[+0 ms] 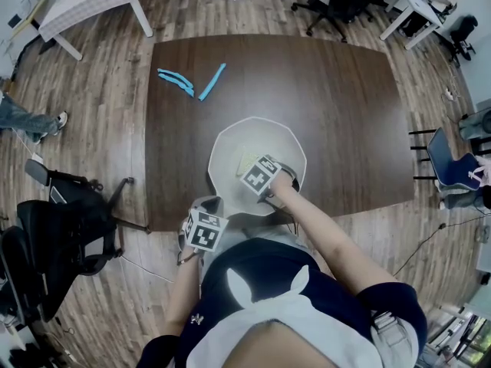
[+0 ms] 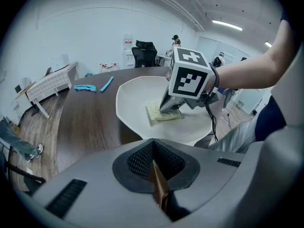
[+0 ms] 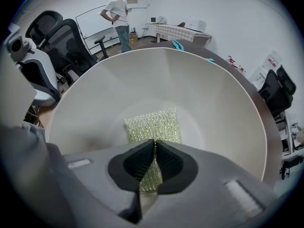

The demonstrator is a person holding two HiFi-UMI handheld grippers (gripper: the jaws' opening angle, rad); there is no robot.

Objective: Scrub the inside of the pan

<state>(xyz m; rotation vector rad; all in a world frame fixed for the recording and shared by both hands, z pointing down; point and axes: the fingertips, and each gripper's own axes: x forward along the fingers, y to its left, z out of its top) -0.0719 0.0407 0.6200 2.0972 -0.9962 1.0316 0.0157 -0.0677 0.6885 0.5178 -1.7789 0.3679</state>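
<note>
A white pan (image 1: pixel 230 148) sits on the dark table (image 1: pixel 330 106) near its front edge. A yellow-green scrub sponge (image 3: pixel 152 124) lies flat on the pan's floor. My right gripper (image 3: pixel 154 152) points steeply down into the pan (image 3: pixel 213 94) and is shut on the sponge's near edge. In the head view the right gripper (image 1: pixel 256 172) sits over the sponge (image 1: pixel 244 162). My left gripper (image 2: pixel 154 163) is shut on the pan's thin brown handle (image 2: pixel 159 186) at the near rim. From there I see the pan (image 2: pixel 133 96), the sponge (image 2: pixel 158 114) and the right gripper (image 2: pixel 168 109).
Blue utensils (image 1: pixel 175 80) and a blue stick (image 1: pixel 212 81) lie at the table's far left. Black office chairs (image 1: pixel 69 228) stand left of the table, a white table (image 1: pixel 92 2) beyond. A person (image 3: pixel 118 13) stands far off.
</note>
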